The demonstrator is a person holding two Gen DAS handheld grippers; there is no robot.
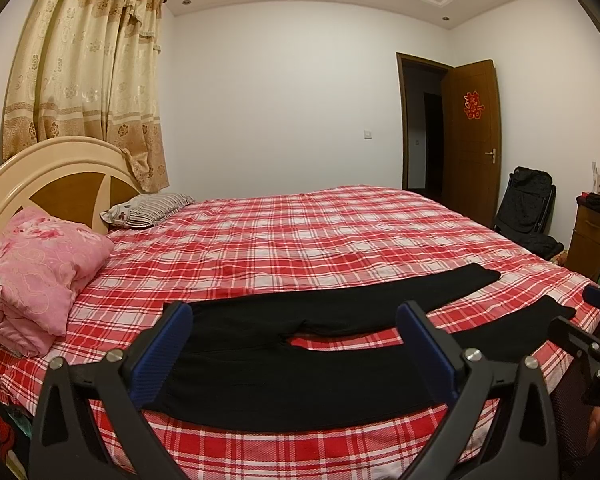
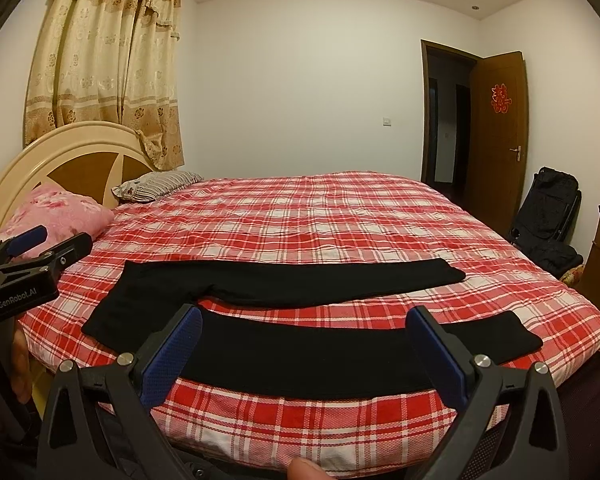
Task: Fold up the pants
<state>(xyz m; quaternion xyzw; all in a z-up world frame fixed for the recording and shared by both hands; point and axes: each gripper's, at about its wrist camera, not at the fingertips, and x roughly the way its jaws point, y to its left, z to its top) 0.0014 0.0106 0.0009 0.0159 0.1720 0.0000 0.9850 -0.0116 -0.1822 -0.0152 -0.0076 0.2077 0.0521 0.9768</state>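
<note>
The black pants (image 2: 284,304) lie spread flat on the near part of a bed covered by a red-and-white plaid sheet (image 2: 300,216), with the waist toward 9 o'clock and the two legs running out toward 3 o'clock, parted by a narrow strip of plaid from the crotch to the cuffs. The nearer leg lies along the bed's front edge, and the farther leg lies a little deeper on the sheet. In the right wrist view the right tongs (image 2: 304,346) are spread wide, their blue-padded fingers (image 2: 171,354) hovering over the nearer leg and holding nothing; a fingertip (image 2: 305,469) of the person shows at 6 o'clock. The left tongs (image 1: 294,346) are likewise spread wide and empty in their own view, framing the waist and crotch end of the pants (image 1: 300,368). Each tool also appears at the edge of the other's view: the left one at 9 o'clock in the right wrist view, the right one at 3 o'clock in the left wrist view. A folded pink quilt (image 1: 36,276) sits at 9 o'clock by the cream headboard (image 1: 48,172), with a striped pillow (image 1: 148,208) beyond it. Gold patterned curtains (image 1: 88,80) hang at 11 o'clock, and a brown door (image 1: 474,140) stands open at 2 o'clock.
</note>
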